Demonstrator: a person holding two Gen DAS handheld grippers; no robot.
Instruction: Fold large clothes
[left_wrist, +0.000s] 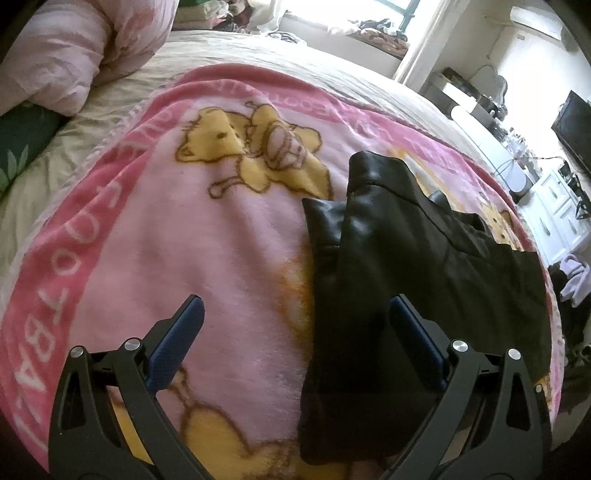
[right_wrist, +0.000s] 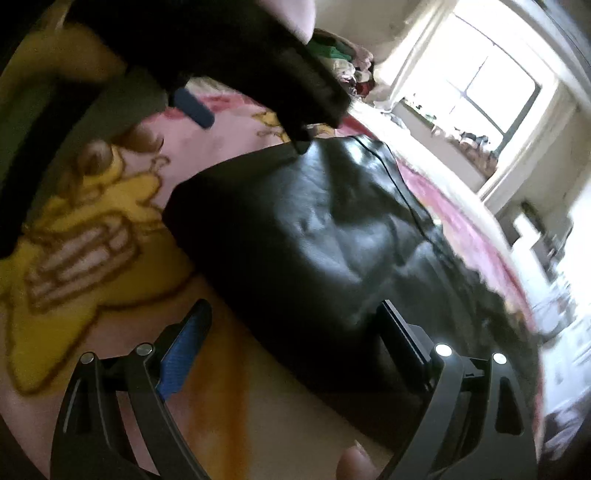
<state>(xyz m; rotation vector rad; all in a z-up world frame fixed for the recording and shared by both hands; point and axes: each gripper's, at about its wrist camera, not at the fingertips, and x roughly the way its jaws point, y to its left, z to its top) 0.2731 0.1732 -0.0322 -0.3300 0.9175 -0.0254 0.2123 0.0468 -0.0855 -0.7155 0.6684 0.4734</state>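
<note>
While both grippers gape, black leather garment (left_wrist: 388, 266) lies on blanket (left_wrist: 184, 240).

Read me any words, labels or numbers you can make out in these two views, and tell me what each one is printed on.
"FOTBA": white capitals, seen sideways, on the deep pink border of the cartoon blanket; the word runs on out of view.
More white lettering along the far border of the blanket: too stretched and blurred to read.
Black leather garment: no label or text visible.
Right wrist view: no readable text.
</note>
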